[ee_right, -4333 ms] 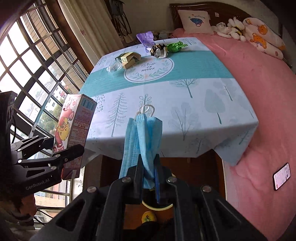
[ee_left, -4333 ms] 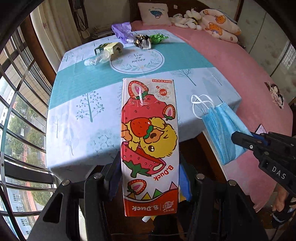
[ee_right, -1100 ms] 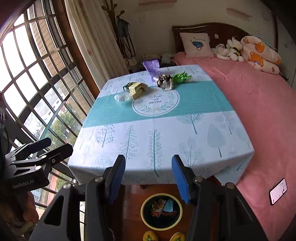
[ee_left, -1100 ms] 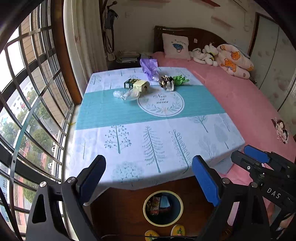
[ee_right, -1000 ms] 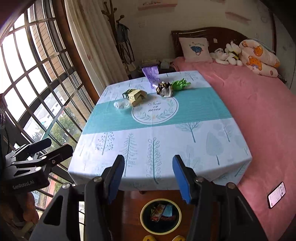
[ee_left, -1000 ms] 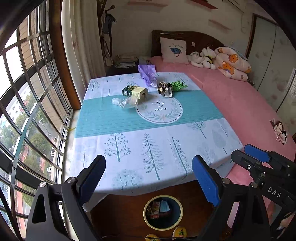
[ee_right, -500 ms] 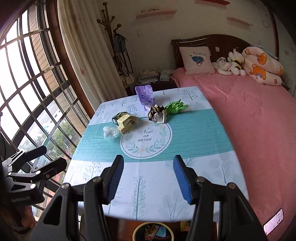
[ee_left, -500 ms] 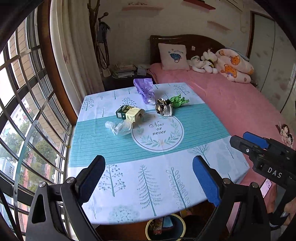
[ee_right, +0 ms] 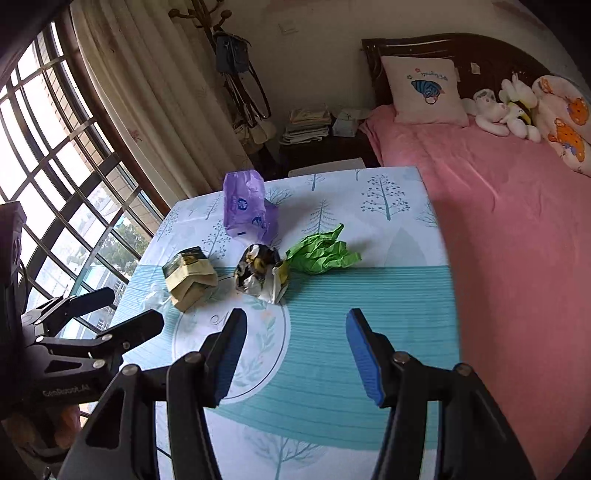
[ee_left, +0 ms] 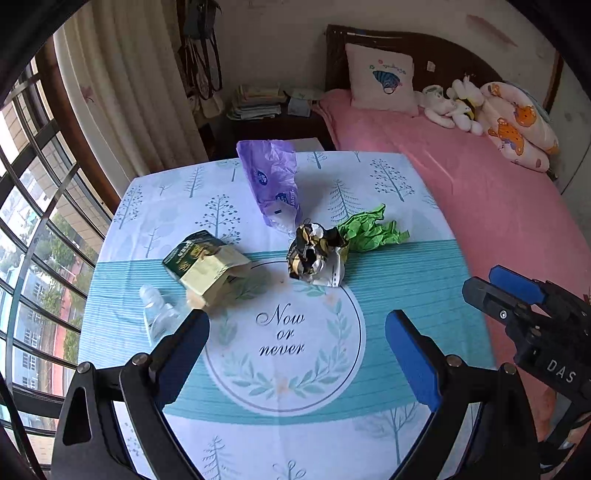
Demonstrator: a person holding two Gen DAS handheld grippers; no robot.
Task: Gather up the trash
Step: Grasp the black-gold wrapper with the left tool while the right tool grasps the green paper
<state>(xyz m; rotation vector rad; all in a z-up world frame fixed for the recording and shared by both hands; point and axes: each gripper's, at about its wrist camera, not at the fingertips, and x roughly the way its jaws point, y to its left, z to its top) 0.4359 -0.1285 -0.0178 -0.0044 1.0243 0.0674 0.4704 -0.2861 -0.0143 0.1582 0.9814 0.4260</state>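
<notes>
Approach step: left gripper [ee_left: 297,334] and right gripper [ee_right: 293,336], both agape, empty; next, pinch crumpled green paper wad [ee_right: 319,254]

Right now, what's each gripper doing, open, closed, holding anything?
Left gripper: open, holding nothing.
Right gripper: open, holding nothing.

Domestic bedroom — pink-covered bed [ee_left: 480,192] with pillow [ee_left: 380,83] and plush toys [ee_left: 450,109], curtained bay window [ee_right: 55,155], coat stand [ee_right: 207,22], tablecloth-covered table [ee_left: 406,288].
</notes>
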